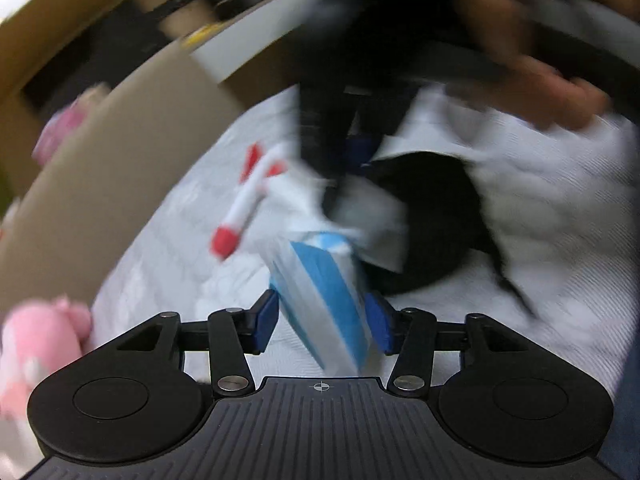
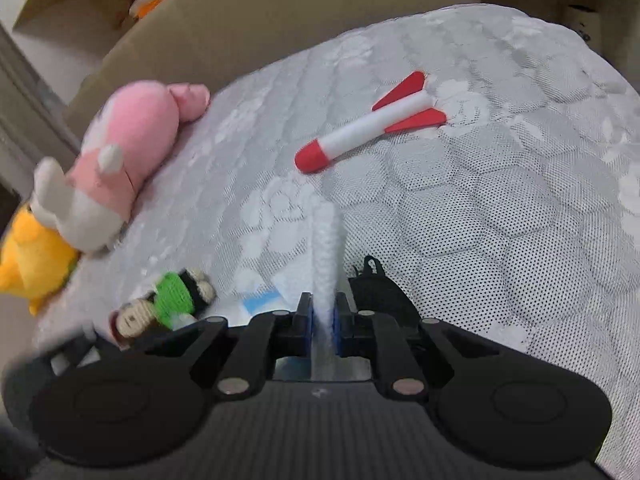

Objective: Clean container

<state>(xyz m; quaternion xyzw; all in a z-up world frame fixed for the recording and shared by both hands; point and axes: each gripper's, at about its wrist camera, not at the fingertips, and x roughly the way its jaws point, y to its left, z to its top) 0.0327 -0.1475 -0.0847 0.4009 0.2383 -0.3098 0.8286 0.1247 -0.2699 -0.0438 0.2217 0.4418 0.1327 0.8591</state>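
Note:
My left gripper (image 1: 322, 316) is shut on a blue and white tissue pack (image 1: 320, 280), its blue pads pressing on both sides. A white tissue (image 1: 360, 208) sticks out of the top of the pack. Above it the right gripper (image 1: 352, 156) shows as a dark blur at that tissue. In the right wrist view my right gripper (image 2: 324, 312) is shut on a thin white tissue (image 2: 326, 248) that stands up between its pads. A dark round object (image 1: 436, 216) lies on the quilt behind the pack; it is too blurred to tell more.
A red and white toy rocket (image 2: 368, 128) lies on the white quilted cover (image 2: 500, 200). A pink plush (image 2: 132, 140), a yellow plush (image 2: 32, 256) and a green crocheted doll (image 2: 168, 300) lie at the left. Cardboard walls (image 2: 280, 12) rise behind. A person's hand (image 1: 540, 80) is at upper right.

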